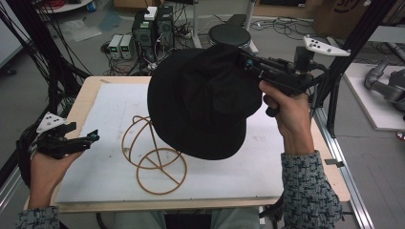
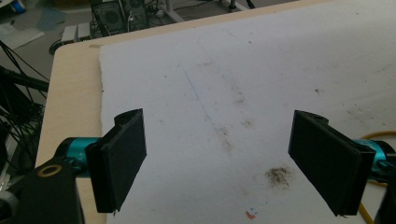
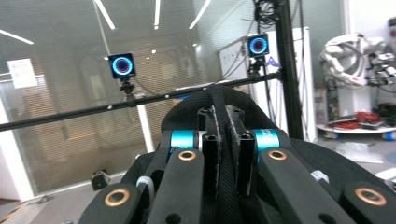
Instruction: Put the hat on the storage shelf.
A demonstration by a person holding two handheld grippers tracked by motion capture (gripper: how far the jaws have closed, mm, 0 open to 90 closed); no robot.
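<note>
Brim of the black bucket hat [image 1: 203, 102] pinched in my right gripper [image 3: 223, 140]; my left gripper [image 2: 219, 163], jaws spread, hovers near the white mat's [image 1: 110, 109] left edge beside the wire hat stand [image 1: 155, 162].

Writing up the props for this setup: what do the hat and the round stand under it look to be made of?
The black bucket hat looks like soft matte woven fabric: it creases, sags and gives no shine. The hat stand seems to be thin bent rattan or wood, perhaps coated wire: tan, smooth hoops forming an open dome on a ring base.
</note>
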